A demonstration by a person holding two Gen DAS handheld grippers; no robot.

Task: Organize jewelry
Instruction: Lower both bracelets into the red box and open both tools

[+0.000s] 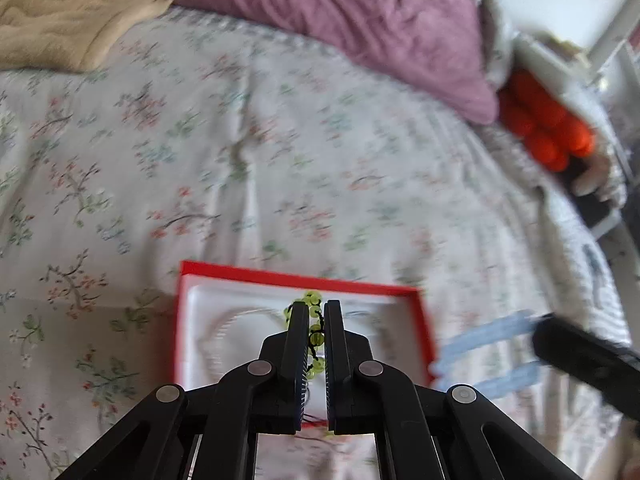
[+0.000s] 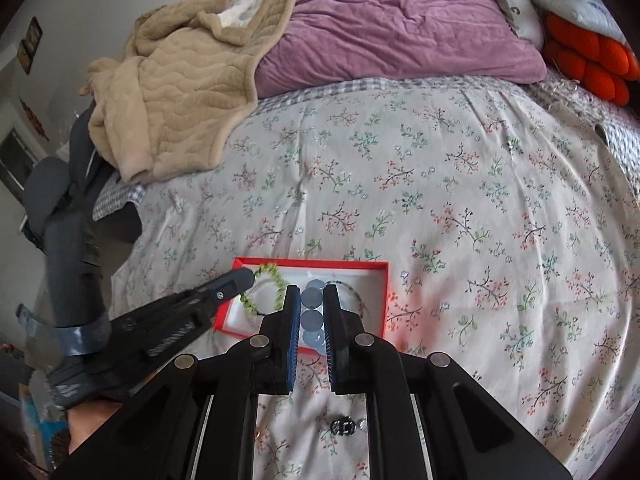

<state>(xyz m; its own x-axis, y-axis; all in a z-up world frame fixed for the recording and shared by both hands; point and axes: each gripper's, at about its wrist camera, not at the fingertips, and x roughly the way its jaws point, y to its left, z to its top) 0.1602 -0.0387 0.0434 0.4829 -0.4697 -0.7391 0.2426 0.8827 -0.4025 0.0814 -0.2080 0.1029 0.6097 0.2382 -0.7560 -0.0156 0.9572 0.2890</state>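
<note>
Care matters most now: the green bead bracelet (image 2: 267,291) hangs over the red box (image 2: 380,300), so in my judgement the left gripper (image 1: 316,322) should sink until the beads settle on the white lining before it lets go, clear of the pale chain already lying there. It reaches in from the left, angled down, clenched on the bracelet. The right gripper (image 2: 312,310) points down over the near edge of the box on the flowered bedspread (image 2: 460,184), fingers closed on a string of pale blue beads (image 2: 312,316).
</note>
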